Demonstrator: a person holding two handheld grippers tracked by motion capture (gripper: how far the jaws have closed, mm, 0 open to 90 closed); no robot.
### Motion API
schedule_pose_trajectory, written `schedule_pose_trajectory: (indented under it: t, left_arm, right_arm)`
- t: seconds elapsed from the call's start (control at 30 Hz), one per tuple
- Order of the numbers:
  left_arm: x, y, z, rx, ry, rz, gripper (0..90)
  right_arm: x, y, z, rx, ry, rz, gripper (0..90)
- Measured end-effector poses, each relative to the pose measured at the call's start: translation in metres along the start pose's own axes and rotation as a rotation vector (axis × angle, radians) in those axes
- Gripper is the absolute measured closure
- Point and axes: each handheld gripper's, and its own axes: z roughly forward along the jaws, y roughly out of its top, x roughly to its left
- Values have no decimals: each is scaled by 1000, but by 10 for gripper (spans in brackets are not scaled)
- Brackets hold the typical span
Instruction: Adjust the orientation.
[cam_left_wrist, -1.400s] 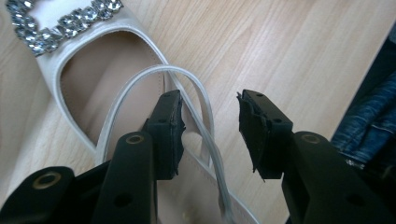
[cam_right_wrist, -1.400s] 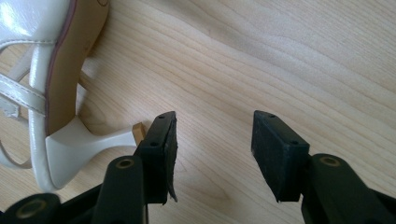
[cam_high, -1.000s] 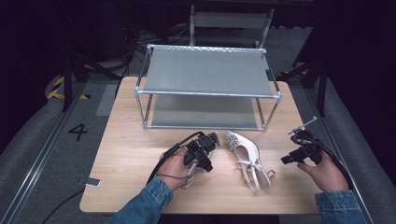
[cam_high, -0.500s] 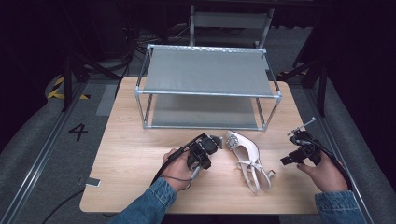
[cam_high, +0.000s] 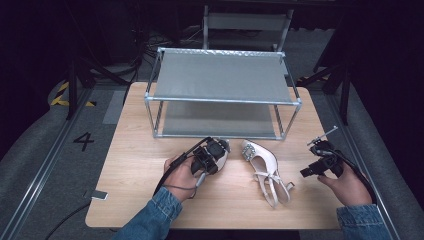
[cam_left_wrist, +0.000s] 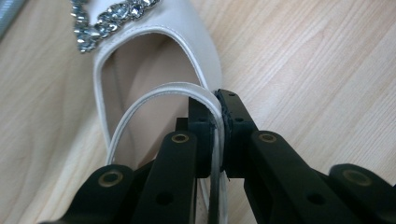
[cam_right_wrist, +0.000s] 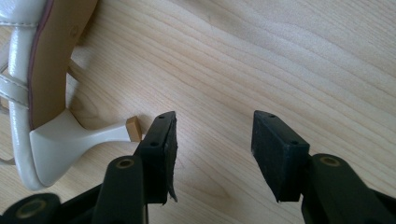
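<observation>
My left gripper is shut on the thin white strap of a white heeled shoe with a rhinestone ornament; its jaws have just been closing with that strap between them. From above, the left gripper covers most of this shoe. A second white strappy shoe lies on its side in the middle of the table. My right gripper stands open just right of it. The slim heel of that shoe points at the left jaw of the right gripper, with nothing between the jaws.
A metal rack with two grey shelves stands at the back of the wooden table. A small flat object lies at the table's front left edge. Dark floor with cables surrounds the table.
The left gripper's jaws have closed on the shoe strap, and the left hand has shifted slightly toward the rack. The right hand and the second shoe have stayed put.
</observation>
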Motion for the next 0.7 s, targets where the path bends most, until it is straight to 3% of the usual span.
schedule_pose_trajectory:
  t: [0.1, 0.53, 0.7]
  left_arm:
    - [6, -2, -6, -13, -6, -11, 850]
    - [26, -1, -28, -86, 46, -45, 848]
    - [35, 6, -31, -124, 93, -64, 847]
  right_arm:
    - [0, -1, 0, -4, -3, 0, 509]
    - [-2, -11, 0, -12, -9, 15, 521]
    - [-2, -15, -1, -13, -11, 19, 525]
